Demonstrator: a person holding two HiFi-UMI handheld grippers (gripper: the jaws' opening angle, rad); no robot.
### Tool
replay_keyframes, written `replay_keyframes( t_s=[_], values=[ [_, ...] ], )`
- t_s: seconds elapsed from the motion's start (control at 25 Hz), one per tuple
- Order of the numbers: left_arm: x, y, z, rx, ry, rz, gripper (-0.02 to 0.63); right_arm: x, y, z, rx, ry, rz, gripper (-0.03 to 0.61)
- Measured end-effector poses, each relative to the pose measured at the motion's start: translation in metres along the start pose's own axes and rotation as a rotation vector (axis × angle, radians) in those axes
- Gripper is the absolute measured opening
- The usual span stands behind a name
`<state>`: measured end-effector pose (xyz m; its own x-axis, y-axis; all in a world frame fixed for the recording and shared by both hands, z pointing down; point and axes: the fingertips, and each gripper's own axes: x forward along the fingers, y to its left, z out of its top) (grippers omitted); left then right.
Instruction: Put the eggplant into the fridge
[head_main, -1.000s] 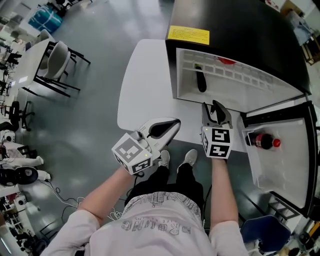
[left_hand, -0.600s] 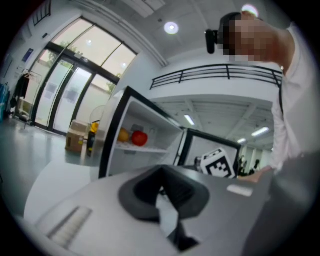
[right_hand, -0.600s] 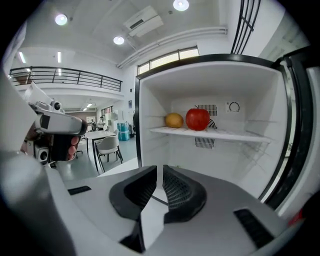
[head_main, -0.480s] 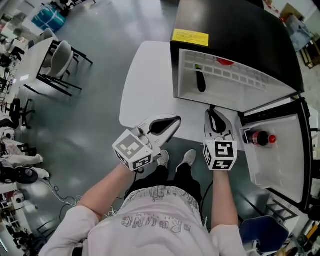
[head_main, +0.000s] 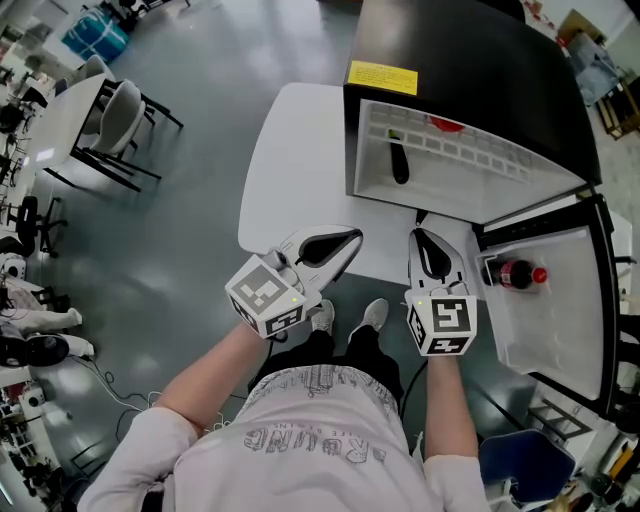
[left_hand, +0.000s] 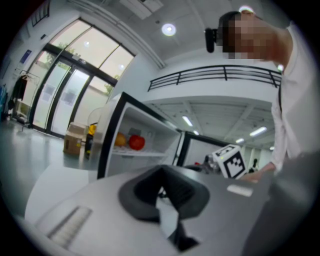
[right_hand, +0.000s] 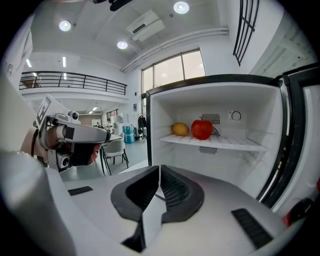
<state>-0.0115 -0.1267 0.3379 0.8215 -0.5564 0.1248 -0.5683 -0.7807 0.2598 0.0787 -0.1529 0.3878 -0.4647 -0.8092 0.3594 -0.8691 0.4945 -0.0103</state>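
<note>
A dark eggplant (head_main: 399, 163) with a green stem lies inside the open fridge (head_main: 470, 60) on its white lower shelf. My right gripper (head_main: 430, 247) hovers in front of the fridge opening, clear of the eggplant. Its jaws are closing the last bit, the pads meeting with nothing between them. In the right gripper view the gripper (right_hand: 159, 172) faces the fridge interior, and the eggplant is hidden there. My left gripper (head_main: 330, 246) hangs over the front edge of the white table (head_main: 290, 160), shut and empty, and its tip (left_hand: 161, 192) points toward the fridge.
A yellow fruit (right_hand: 180, 129) and a red fruit (right_hand: 202, 129) sit on the upper shelf. The fridge door (head_main: 560, 300) swings open to the right with a red-capped bottle (head_main: 510, 275) in its rack. Chairs and a desk (head_main: 110, 120) stand far left.
My right gripper has pulled back from the fridge opening toward the person and its jaws have closed empty. The eggplant stays on the shelf. The left gripper has hardly moved.
</note>
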Motion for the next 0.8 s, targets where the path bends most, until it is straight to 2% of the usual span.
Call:
replay_keyframes(
  t_s=[0.52, 0.8],
  values=[
    [-0.007, 0.003, 0.002, 0.006, 0.006, -0.010, 0.008, -0.027, 0.001, 0.024, -0.010, -0.035, 0.004, 0.009],
    [-0.009, 0.003, 0.001, 0.008, 0.008, -0.021, 0.008, -0.034, 0.005, 0.022, -0.005, -0.027, 0.008, 0.006]
  ],
)
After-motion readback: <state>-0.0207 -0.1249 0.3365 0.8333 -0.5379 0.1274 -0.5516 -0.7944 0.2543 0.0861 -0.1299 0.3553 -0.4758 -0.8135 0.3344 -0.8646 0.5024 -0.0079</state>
